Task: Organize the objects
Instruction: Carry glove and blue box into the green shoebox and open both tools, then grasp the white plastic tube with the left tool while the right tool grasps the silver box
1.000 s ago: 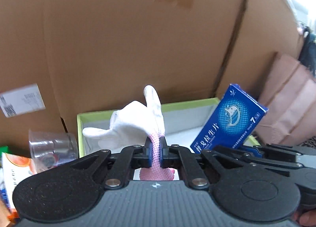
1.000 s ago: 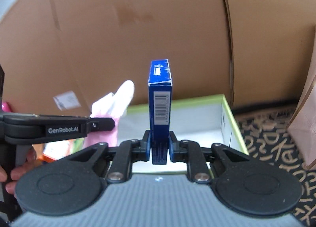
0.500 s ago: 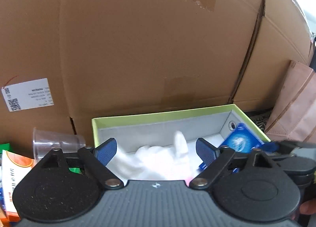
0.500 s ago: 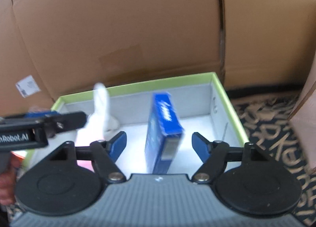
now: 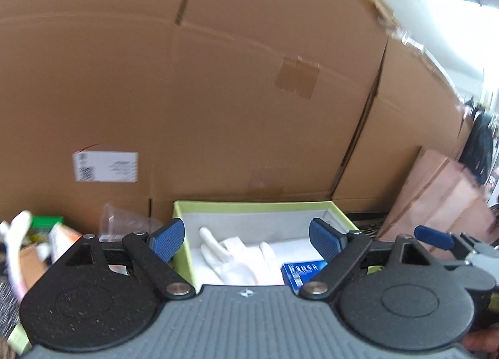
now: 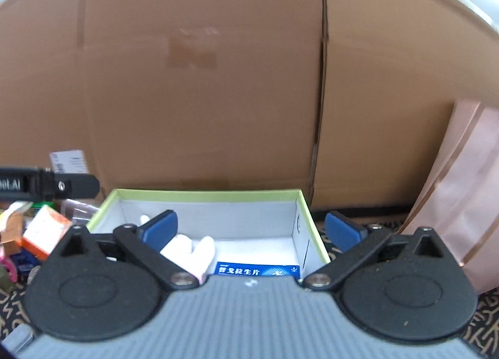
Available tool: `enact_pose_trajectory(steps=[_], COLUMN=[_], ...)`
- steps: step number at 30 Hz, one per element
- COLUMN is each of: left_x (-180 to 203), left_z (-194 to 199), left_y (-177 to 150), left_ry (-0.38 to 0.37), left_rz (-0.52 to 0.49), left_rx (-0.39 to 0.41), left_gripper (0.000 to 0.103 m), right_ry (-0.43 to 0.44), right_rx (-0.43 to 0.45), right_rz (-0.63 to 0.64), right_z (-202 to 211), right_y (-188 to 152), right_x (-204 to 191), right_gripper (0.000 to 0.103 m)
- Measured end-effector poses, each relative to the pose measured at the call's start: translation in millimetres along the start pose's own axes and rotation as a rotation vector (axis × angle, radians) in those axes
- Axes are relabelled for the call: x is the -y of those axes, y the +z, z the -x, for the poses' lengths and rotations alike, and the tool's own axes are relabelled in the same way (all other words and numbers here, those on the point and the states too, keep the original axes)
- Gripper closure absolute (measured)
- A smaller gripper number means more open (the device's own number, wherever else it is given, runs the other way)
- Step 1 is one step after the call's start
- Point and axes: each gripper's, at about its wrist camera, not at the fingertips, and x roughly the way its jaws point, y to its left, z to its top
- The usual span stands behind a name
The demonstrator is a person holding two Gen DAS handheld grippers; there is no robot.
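Note:
A green-rimmed box (image 5: 255,205) (image 6: 205,193) with a white inside stands against the cardboard wall. A white glove (image 5: 240,260) (image 6: 190,249) lies in its left part. A blue medicine box (image 5: 304,268) (image 6: 257,270) lies flat in its front right part. My left gripper (image 5: 246,239) is open and empty above the box's near edge. My right gripper (image 6: 251,231) is open and empty, also over the box. The right gripper's blue fingertip shows at the right of the left wrist view (image 5: 433,237).
Large cardboard boxes (image 5: 218,94) fill the background. A pink paper bag (image 6: 461,203) leans at the right. Left of the box lie a clear plastic cup (image 5: 124,221), an orange packet (image 6: 43,234) and several other small items on a patterned mat (image 6: 489,318).
Both grippers opened and let go: the glove and the blue box dropped into the green-rimmed box, and the blue box fell flat. Both grippers have since pulled back and up.

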Motion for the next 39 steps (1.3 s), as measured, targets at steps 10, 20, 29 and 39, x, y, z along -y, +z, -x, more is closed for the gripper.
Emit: enact_pose_trajectory(steps=[10,20,29,39], left_x=[-38.0,-87.0,-89.2,-132.5], left_z=[107.2,135.7,108.1,121.3], left_y=[-70.3,-147.7,-158.2,-145.5], left_ry=[0.165,0.263,0.193,0.298], left_rz=[-0.031,-0.034,-0.089,0.044], left_rx=[-0.020,-0.203,-0.269,-0.242], left_gripper=[0.013,0.017,0.074,0.074], right_ry=[0.080,0.175,0.198,0.262], right_rx=[0.026,-0.116,-0.127,-0.190], right_rz=[0.030,0.014,0.050,0.097], right_z=[83.5,78.9,74.7,-2.8], right_y=[-39.1,-83.3,-82.4,-73.4], right_x=[-55.6,-111.9,-141.3,-205.4], right_gripper=[0.000,0.000,0.001,0.043])
